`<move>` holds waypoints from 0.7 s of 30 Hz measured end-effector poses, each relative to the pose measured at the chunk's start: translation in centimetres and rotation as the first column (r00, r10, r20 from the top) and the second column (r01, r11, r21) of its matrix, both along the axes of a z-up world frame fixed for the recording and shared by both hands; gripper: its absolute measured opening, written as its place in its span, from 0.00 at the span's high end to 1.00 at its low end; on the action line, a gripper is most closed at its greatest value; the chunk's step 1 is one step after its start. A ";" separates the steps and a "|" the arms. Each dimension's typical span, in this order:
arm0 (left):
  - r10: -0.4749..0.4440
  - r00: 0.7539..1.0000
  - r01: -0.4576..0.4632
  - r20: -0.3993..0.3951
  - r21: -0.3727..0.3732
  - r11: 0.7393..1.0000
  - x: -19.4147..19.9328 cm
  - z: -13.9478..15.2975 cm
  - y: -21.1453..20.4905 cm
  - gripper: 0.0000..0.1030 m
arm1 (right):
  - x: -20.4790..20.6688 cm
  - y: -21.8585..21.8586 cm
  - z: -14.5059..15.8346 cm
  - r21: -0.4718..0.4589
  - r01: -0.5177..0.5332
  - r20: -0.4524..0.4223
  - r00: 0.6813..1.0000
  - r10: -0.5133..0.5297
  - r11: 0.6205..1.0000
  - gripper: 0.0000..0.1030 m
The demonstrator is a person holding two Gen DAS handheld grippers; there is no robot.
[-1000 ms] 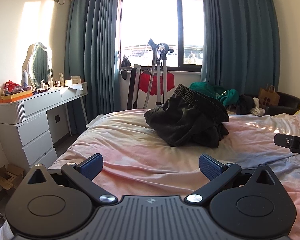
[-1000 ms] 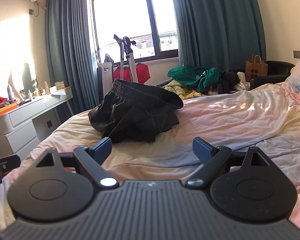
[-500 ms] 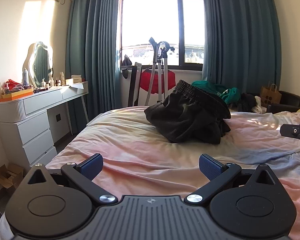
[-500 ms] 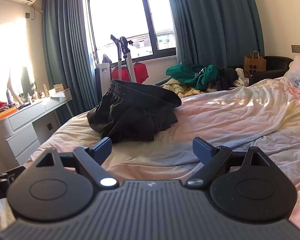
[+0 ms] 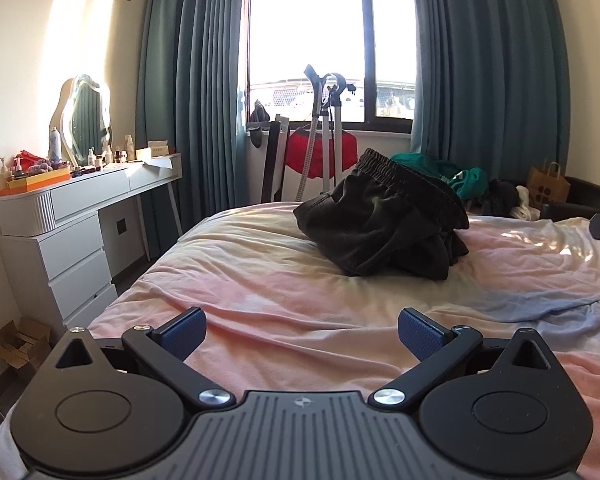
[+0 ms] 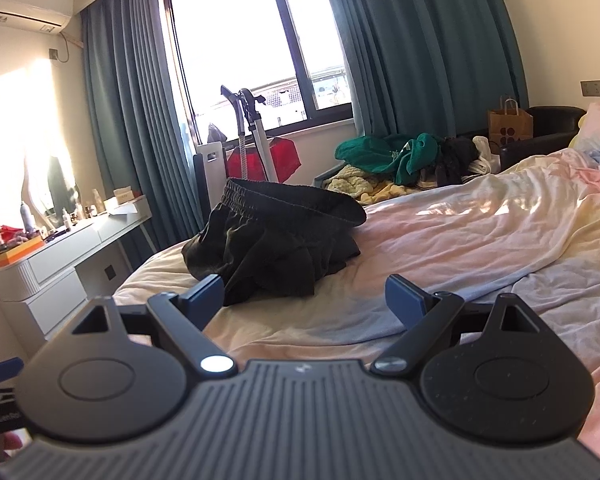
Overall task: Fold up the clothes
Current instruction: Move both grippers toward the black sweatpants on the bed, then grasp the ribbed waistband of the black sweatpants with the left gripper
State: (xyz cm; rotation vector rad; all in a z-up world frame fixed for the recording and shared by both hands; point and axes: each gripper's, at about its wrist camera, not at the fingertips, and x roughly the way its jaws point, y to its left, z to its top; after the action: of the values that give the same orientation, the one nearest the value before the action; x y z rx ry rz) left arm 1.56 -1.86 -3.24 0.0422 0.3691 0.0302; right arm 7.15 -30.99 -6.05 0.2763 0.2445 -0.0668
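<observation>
A crumpled pair of dark shorts (image 5: 384,232) with an elastic waistband lies heaped on the pastel bedsheet (image 5: 284,296), ahead of both grippers. In the right wrist view the same shorts (image 6: 276,248) sit just beyond the left fingertip. My left gripper (image 5: 302,334) stands open over the sheet, nothing between its blue pads. My right gripper (image 6: 304,300) is also open and empty, hovering low over the bed short of the shorts. A bit of the right gripper shows at the right edge of the left wrist view.
A white dresser (image 5: 72,236) with a mirror and bottles stands left of the bed. A garment steamer (image 5: 324,136) and a red item stand by the window. Beyond the bed lie a pile of green and yellow clothes (image 6: 396,164), a paper bag (image 6: 510,124) and a dark armchair.
The right wrist view has rolled a little, so the room now tilts. The shorts lie unchanged and both grippers stay open.
</observation>
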 end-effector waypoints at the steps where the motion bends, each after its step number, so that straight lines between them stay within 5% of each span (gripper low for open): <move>1: -0.003 1.000 0.003 -0.003 0.003 1.000 0.3 0.0 -0.1 0.00 | 0.0 -0.2 0.1 0.003 0.000 0.001 1.000 0.000 1.000 0.13; 8: -0.019 0.999 0.019 -0.041 0.014 1.000 4.6 0.9 -1.4 0.00 | -0.1 -2.1 -0.1 0.040 0.041 -0.010 0.999 -0.040 0.998 0.13; 15: -0.086 0.990 0.096 -0.110 0.093 0.991 13.3 0.8 -6.4 0.00 | 0.3 -4.1 -0.7 0.083 0.079 -0.036 0.996 -0.077 0.993 0.13; 21: -0.049 0.989 0.052 -0.143 0.014 0.999 22.4 1.6 -10.5 0.00 | 1.1 -5.9 -1.6 0.112 0.116 -0.061 0.992 -0.110 0.987 0.13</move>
State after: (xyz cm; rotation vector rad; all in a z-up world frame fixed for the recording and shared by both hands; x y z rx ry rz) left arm 23.92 -12.32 -1.67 0.0714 0.5103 -0.0200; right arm 8.25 -36.91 -7.65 0.4037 0.2874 -0.1733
